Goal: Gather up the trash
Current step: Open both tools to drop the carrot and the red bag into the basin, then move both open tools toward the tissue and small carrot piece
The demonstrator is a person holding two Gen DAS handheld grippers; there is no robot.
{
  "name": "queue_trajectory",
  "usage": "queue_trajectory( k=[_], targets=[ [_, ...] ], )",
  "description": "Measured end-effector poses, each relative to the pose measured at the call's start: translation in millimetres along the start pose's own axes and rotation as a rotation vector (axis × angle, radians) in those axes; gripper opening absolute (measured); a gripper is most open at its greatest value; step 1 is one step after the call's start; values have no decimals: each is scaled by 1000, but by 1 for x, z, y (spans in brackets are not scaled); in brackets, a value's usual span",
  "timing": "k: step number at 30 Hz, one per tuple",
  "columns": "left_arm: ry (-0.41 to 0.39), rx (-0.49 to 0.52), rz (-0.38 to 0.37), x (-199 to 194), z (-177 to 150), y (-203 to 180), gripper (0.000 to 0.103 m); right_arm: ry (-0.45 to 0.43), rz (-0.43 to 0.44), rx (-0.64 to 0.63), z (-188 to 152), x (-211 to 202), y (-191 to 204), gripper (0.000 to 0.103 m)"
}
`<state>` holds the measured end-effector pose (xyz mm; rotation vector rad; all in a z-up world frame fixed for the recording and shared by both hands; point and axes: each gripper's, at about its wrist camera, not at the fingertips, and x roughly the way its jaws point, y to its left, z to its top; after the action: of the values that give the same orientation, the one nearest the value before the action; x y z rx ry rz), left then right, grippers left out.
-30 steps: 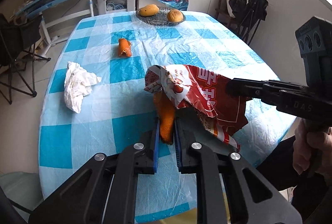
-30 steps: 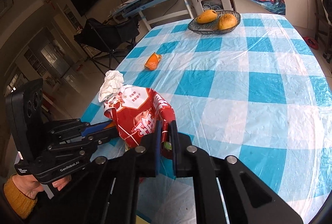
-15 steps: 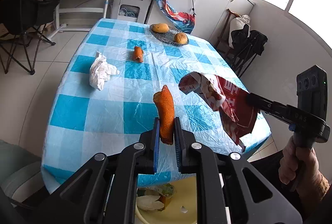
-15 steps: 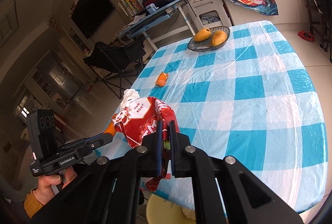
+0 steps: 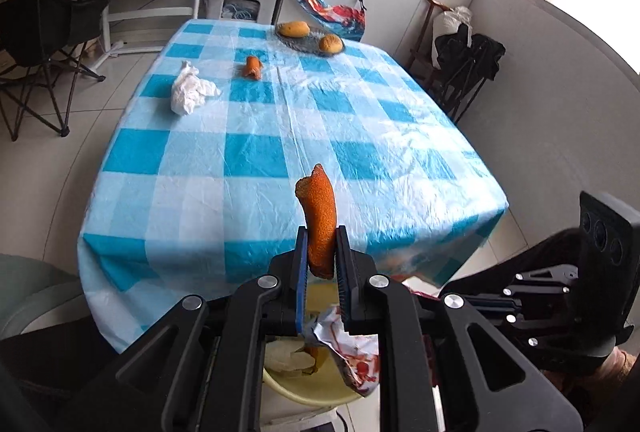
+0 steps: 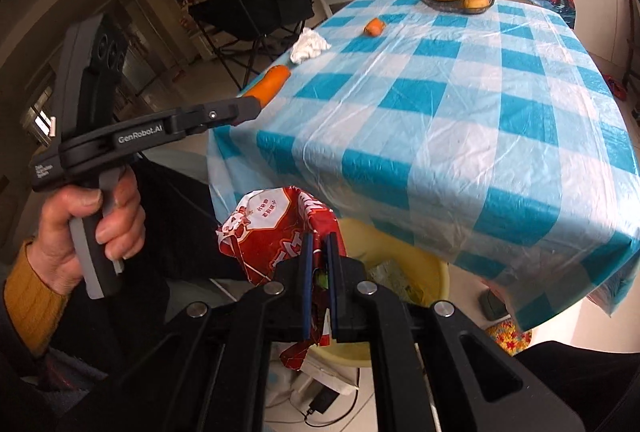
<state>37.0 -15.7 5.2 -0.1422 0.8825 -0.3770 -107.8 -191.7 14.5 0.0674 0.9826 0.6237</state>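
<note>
My left gripper [image 5: 321, 244] is shut on an orange peel [image 5: 319, 216], held upright off the near edge of the table; the peel also shows in the right wrist view [image 6: 271, 82]. My right gripper [image 6: 319, 252] is shut on a red snack wrapper [image 6: 276, 232] and holds it over a yellow trash bin [image 6: 420, 272] below the table edge. In the left wrist view the wrapper [image 5: 352, 356] hangs over the bin [image 5: 296, 388]. A crumpled white tissue [image 5: 190, 92] and a second orange peel [image 5: 253, 67] lie on the far left part of the table.
The table has a blue-and-white checked cloth [image 5: 360, 136]. A glass dish with two mangoes [image 5: 310, 36] stands at its far end. A black folding chair [image 5: 36, 44] stands left of the table. Dark bags on a chair [image 5: 468, 60] stand by the right wall.
Both grippers have pulled back off the table and down toward the bin. The wrapper has dropped from table height to just over the bin. The peel stays gripped.
</note>
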Motion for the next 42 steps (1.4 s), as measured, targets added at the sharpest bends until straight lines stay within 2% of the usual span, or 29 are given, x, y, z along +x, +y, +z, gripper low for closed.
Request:
queue_trajectory(
  k=[2, 4, 6, 8, 10, 12, 14, 16, 18, 20, 22, 26, 32, 37, 42],
  targets=[
    [69, 43, 7, 8, -13, -10, 12, 33, -26, 8, -2, 7, -3, 11],
    [158, 85, 5, 19, -27, -20, 12, 23, -36, 54, -4, 6, -11, 18],
    [229, 122, 14, 29, -39, -27, 13, -16, -21, 108, -3, -2, -21, 34],
    [251, 130, 9, 32, -43, -30, 13, -53, -22, 148, -3, -10, -29, 43],
    [234, 106, -18, 28, -40, -28, 13, -71, -25, 171, -4, -13, -34, 43],
    [200, 76, -39, 21, -36, -25, 19, -82, -36, 173, -4, -15, -34, 43],
    [140, 41, -47, 11, -31, -21, 36, -93, -44, 165, -4, -16, -31, 44],
    [64, 1, -38, 0, -26, -15, 48, -105, -56, 152, -2, -15, -27, 47],
    [-12, -38, 3, -11, -22, -8, 59, -119, -75, 133, -2, -16, -22, 52],
    [-77, -76, 80, -19, -18, -1, 74, -129, -91, 113, -1, -15, -18, 55],
    [-120, -111, 147, -23, -15, 7, 80, -140, -112, 91, 1, -15, -14, 60],
    [-159, -156, 205, -28, -12, 17, 86, -165, -150, 39, 2, -16, -6, 66],
    [-220, -109, 275, -36, -10, 11, 91, -175, -226, -19, 2, -10, 1, 72],
    [-246, -76, 307, -40, -7, 7, 94, -154, -273, -43, 3, 1, 3, 74],
    [-258, -118, 302, -45, -5, 16, 95, -149, -314, -65, 5, 8, 7, 75]
  ],
)
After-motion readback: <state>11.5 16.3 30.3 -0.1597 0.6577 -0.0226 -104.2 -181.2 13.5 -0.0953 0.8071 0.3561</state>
